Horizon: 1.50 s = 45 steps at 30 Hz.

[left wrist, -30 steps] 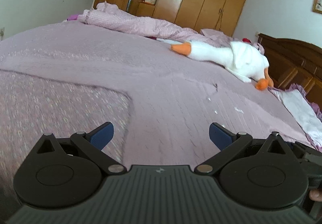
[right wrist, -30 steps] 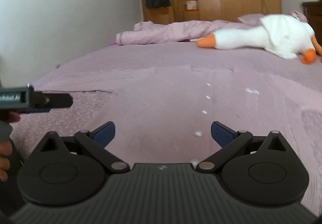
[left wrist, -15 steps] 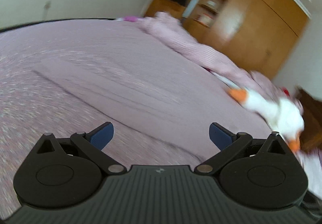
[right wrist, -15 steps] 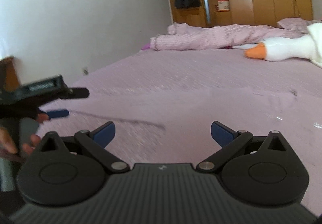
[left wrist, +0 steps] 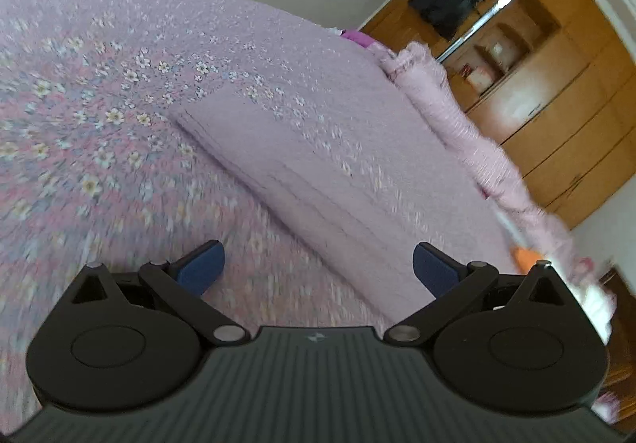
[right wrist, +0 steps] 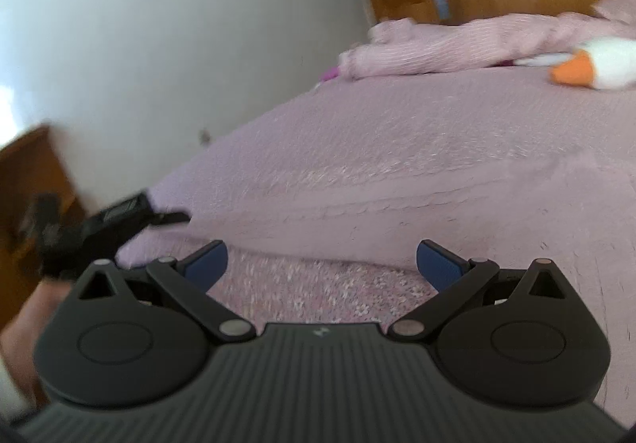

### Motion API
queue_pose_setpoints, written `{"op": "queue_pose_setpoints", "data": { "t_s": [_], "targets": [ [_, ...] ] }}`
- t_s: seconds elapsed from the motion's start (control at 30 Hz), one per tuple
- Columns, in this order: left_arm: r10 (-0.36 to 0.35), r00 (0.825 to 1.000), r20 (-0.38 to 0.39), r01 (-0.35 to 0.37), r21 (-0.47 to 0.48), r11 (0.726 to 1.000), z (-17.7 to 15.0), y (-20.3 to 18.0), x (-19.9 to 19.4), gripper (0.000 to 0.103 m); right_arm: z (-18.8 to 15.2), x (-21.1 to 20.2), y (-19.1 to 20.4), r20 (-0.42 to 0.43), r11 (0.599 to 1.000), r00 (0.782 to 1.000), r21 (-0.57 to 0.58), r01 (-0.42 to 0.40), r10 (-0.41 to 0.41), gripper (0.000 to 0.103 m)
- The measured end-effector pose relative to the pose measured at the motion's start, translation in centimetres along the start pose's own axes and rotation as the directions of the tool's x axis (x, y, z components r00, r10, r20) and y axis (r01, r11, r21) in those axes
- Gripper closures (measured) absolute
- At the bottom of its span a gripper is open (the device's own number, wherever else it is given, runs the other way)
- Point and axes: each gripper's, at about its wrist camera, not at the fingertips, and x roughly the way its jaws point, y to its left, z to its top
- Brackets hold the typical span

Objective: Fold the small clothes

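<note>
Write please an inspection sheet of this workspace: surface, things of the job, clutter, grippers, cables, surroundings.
Surface: bed with a lilac floral bedspread; images blurred.
Job's things: a flat lilac cloth lies on the bedspread; whether it is a garment cannot be told.
Clutter: rumpled pink blanket and white goose plush toy at the far side.
Grippers: left gripper open, empty; right gripper open, empty.
Cables: nothing seen.
Surroundings: white wall, wooden wardrobe with a dark garment hanging.
</note>
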Motion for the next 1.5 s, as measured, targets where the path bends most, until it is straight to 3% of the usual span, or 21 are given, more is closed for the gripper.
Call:
{"op": "queue_pose_setpoints", "data": {
  "t_s": [0.1,0.27,0.4,0.5,0.6,0.67,0.87,1.13,1.5],
  "targets": [
    [-0.048,0.999,0.023,0.049,-0.066,0.997,2.1,1.5,1.8,0.000,0.3,-0.8,0.0,0.020,0.996,1.000,-0.088,0.019,-0.017,0.000],
    [-0.083,0.983,0.161,0.116,-0.211,0.971,4.8,3.8,3.7,0.000,0.8,-2.5,-1.9,0.054,0.991,0.996,-0.113,0.071,-0.065,0.000],
    [-0.092,0.960,0.263,0.146,-0.195,0.970,5.2,4.3,4.2,0.000,0.5,-4.0,-4.1,0.064,0.990,0.994,-0.099,0.100,-0.094,0.000],
    [-0.080,0.952,0.294,0.132,-0.161,0.978,5.0,4.0,4.3,0.003,-0.1,-5.3,-5.8,0.075,0.984,0.988,-0.107,0.142,-0.134,0.000],
    [-0.026,0.951,0.307,0.076,-0.153,0.985,4.4,3.9,4.0,0.022,-0.8,-6.6,-7.9,0.070,0.980,0.983,-0.089,0.178,-0.172,0.000],
    [0.037,0.948,0.315,0.018,-0.170,0.985,3.7,3.9,3.6,0.043,-1.4,-7.1,-9.5,0.066,0.977,0.977,-0.051,0.206,-0.203,0.000],
    [0.131,0.938,0.320,-0.068,-0.199,0.978,2.1,4.0,2.4,0.072,-3.0,-7.8,-12.2,0.059,0.971,0.969,0.035,0.238,-0.240,0.000],
    [0.207,0.930,0.302,-0.146,-0.213,0.966,1.8,2.9,2.5,0.090,-4.0,-7.8,-12.6,0.044,0.966,0.966,0.042,0.254,-0.256,0.000],
    [0.202,0.930,0.308,-0.151,-0.180,0.972,0.9,0.2,2.9,0.093,-3.5,-7.6,-14.2,0.042,0.965,0.965,0.032,0.259,-0.260,0.000]
  ]
}}
